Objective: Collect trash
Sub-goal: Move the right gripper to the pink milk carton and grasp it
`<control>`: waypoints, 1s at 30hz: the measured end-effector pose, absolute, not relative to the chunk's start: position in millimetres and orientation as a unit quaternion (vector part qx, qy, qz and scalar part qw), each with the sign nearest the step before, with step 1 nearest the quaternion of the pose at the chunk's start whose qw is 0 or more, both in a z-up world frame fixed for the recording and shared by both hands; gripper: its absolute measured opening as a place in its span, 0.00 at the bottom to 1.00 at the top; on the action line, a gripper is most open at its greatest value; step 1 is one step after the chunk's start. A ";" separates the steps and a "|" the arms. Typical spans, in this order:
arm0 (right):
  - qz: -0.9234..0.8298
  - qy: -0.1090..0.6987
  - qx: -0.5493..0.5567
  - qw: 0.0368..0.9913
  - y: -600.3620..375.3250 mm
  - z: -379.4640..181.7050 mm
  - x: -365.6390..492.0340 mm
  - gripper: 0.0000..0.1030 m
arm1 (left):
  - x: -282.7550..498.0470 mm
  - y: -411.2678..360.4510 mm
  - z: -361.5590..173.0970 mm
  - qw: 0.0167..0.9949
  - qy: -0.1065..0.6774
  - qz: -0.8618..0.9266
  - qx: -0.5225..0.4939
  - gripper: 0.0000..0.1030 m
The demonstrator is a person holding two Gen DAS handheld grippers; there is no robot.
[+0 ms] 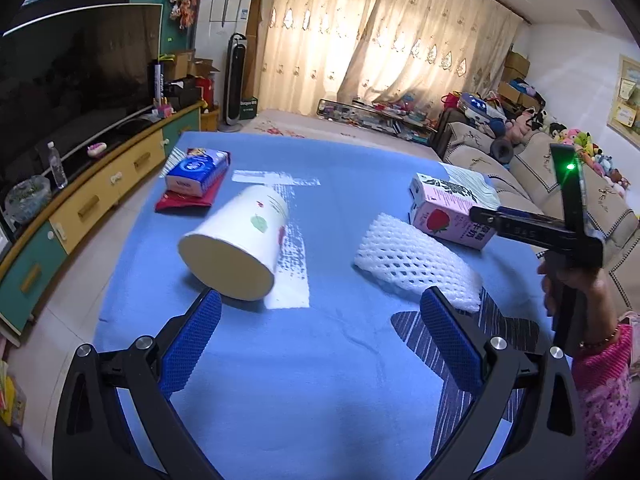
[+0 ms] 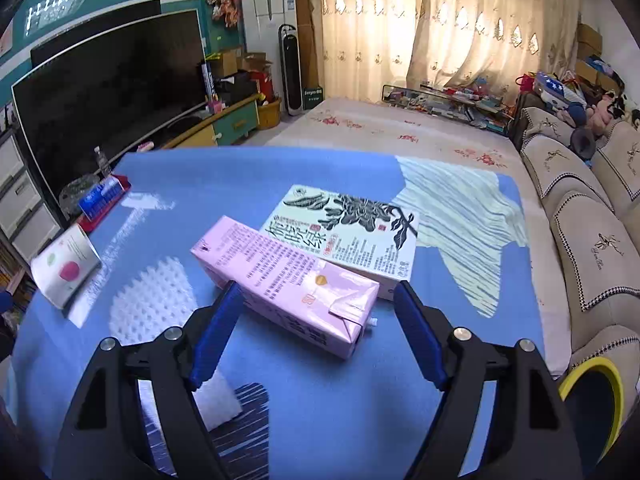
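Observation:
A pink milk carton (image 2: 288,280) lies on its side on the blue tablecloth (image 2: 240,184), leaning against a white box with a black leaf print (image 2: 348,236). My right gripper (image 2: 320,288) is open around the carton's near end. Its left pad (image 2: 224,312) is close beside the carton and its right pad stands clear. A paper cup (image 1: 236,248) lies tipped over just past my left gripper (image 1: 320,300), which is open and empty. White foam netting (image 1: 416,264) lies between the cup and the carton (image 1: 448,212). The right gripper's body (image 1: 540,232) and the hand holding it show at the right edge.
A blue tissue pack (image 1: 198,170) rests on a red packet at the table's far left. A yellow-rimmed bin (image 2: 596,392) stands beside the table at the near right. A sofa (image 2: 580,240) runs along the right and a TV cabinet (image 1: 80,200) along the left.

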State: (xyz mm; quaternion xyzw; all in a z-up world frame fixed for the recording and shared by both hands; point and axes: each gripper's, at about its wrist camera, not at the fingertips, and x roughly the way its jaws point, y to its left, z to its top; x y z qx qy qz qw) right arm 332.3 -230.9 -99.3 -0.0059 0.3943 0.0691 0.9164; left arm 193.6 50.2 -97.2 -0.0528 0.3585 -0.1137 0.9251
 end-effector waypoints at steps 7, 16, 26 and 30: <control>0.099 0.403 -0.007 0.910 -225.0 -111.0 334.4 0.72 | 197.7 44.8 -103.0 0.923 0.364 -0.115 -0.052 0.95; 0.146 0.406 -0.008 0.902 -204.5 -103.9 315.8 0.72 | 196.3 43.6 -105.3 0.922 0.366 -0.117 -0.052 0.95; 0.153 0.398 0.005 0.904 -205.5 -114.5 325.7 0.63 | 193.7 47.3 -110.1 0.920 0.370 -0.116 -0.058 0.95; 0.147 0.394 -0.008 0.907 -200.0 -112.6 324.6 0.40 | 191.0 43.4 -109.0 0.920 0.368 -0.120 -0.055 0.95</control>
